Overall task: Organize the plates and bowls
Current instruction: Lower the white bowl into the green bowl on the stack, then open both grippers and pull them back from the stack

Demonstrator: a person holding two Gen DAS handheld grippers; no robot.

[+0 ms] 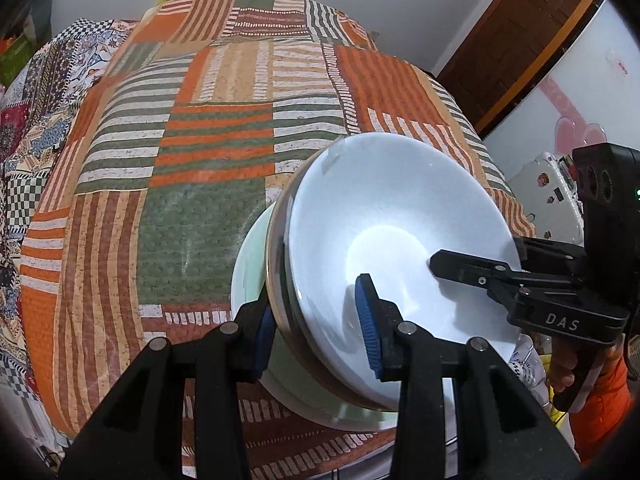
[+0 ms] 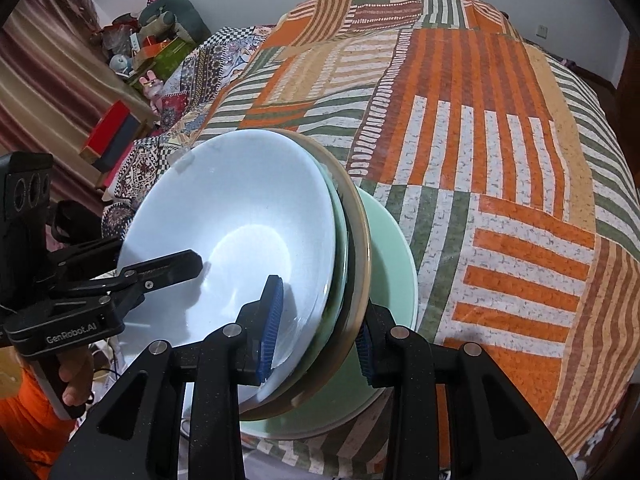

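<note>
Plates [image 2: 352, 240] half hidden under bowl [image 2: 240, 216]

A glossy white ceramic bowl [image 1: 400, 216] nests on top of a stack, above a bowl with a tan-brown rim [image 2: 362, 240] and a wide pale green plate [image 2: 394, 264] at the bottom. The stack stands at the near edge of an orange, green and white striped patchwork quilt [image 1: 192, 168].
</note>
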